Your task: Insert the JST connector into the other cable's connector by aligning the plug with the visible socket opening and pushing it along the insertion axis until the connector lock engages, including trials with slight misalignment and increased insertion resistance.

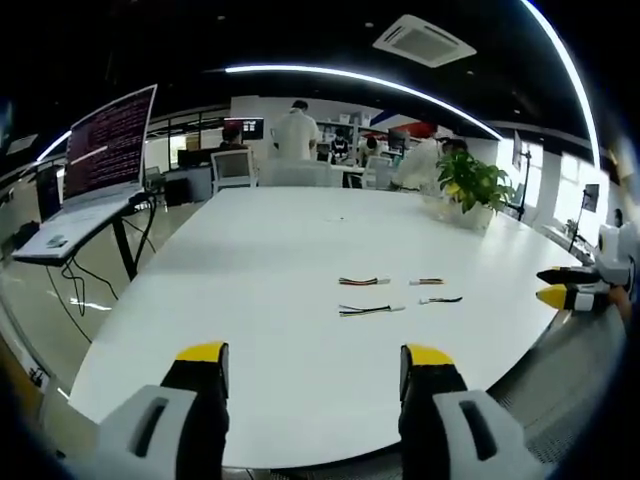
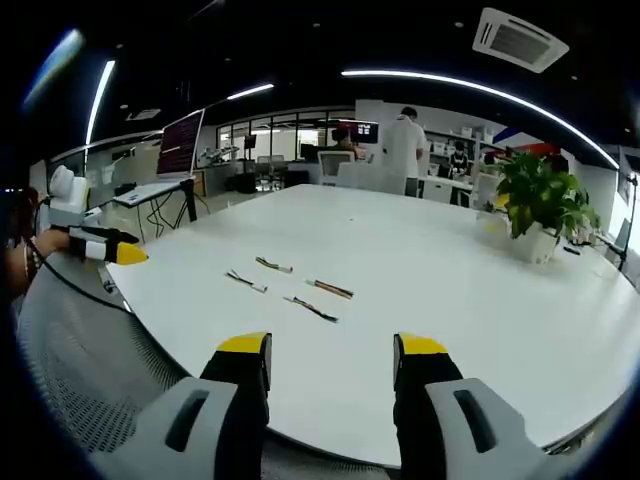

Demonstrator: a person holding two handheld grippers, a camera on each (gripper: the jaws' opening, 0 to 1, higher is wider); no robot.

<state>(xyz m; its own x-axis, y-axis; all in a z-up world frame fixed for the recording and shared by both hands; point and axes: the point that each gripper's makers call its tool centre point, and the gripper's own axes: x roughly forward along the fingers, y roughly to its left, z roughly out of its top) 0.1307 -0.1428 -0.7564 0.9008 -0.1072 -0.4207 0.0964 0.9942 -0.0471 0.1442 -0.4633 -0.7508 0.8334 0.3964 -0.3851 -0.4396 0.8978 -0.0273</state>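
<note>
Several short JST cables lie on the white table [image 1: 270, 260]: one pair of wires [image 1: 363, 282] with another [image 1: 371, 310] in front of it, and two smaller ones [image 1: 427, 282] [image 1: 441, 300] to their right. In the right gripper view the same cables [image 2: 330, 289] [image 2: 312, 309] [image 2: 273, 265] [image 2: 245, 281] lie ahead and left of centre. My left gripper [image 1: 315, 362] is open over the table's near edge, nothing between its yellow tips. My right gripper [image 2: 331, 353] is open too, short of the cables. The right gripper [image 1: 570, 285] enters the left gripper view from the right.
A potted plant [image 1: 470, 185] stands at the table's far right. A laptop [image 1: 100, 165] sits on a stand to the left. A mesh chair back [image 2: 90, 370] is under my right gripper. People stand at desks [image 1: 296, 130] beyond the table.
</note>
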